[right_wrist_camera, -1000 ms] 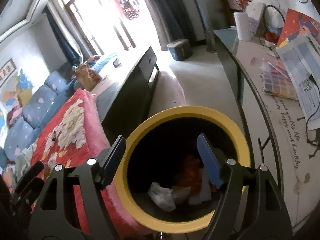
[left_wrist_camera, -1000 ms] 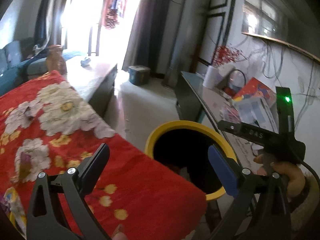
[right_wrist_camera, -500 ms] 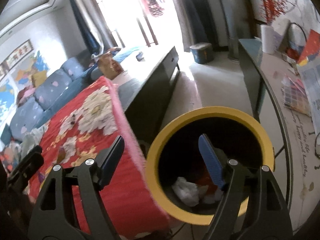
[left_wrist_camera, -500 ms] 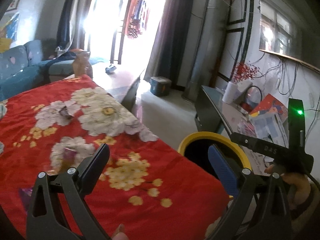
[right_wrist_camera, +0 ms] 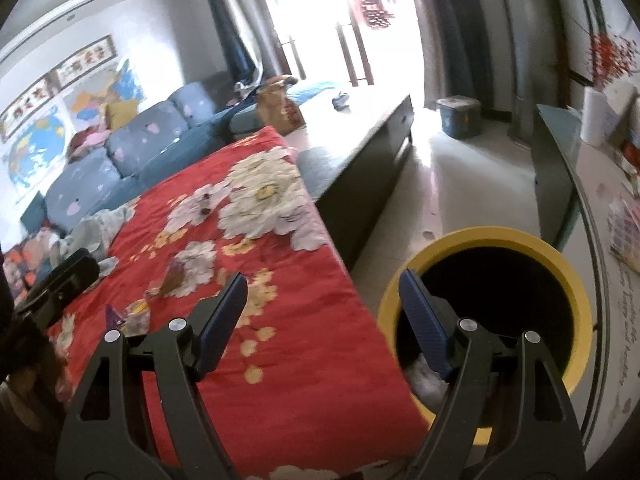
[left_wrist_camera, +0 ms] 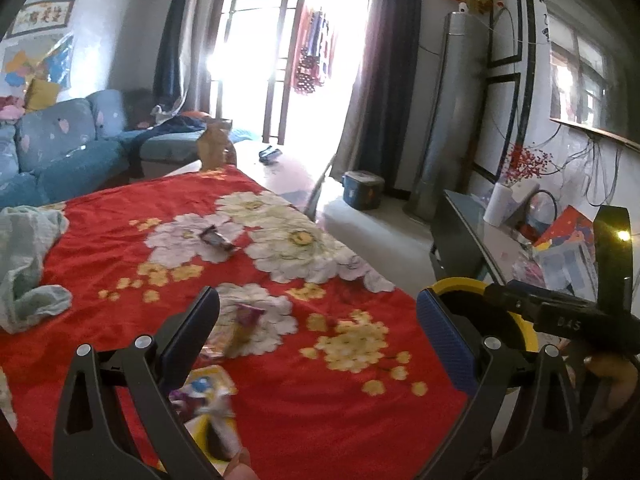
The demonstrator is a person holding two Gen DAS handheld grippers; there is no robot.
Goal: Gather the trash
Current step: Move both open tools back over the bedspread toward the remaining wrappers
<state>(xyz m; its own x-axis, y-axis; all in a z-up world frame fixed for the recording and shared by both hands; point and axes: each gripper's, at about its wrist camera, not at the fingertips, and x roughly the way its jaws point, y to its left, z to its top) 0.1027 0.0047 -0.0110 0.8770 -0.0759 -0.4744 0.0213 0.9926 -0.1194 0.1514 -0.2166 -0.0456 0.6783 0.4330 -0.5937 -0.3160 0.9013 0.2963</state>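
Light: strong daylight glared through the balcony door.
Curtains: dark drapes hung beside it.
Seating: a blue sofa stood by the wall.
Floor: pale tiles.
Wall: framed pictures.

Both the left gripper and right gripper hold jaws wide apart, empty.

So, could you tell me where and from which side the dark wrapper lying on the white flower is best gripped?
I would take the dark wrapper across its narrow middle, coming down from above. It lies flat on the red cloth, slanted, with its twisted end toward the bin, so open fingers should straddle its short width.
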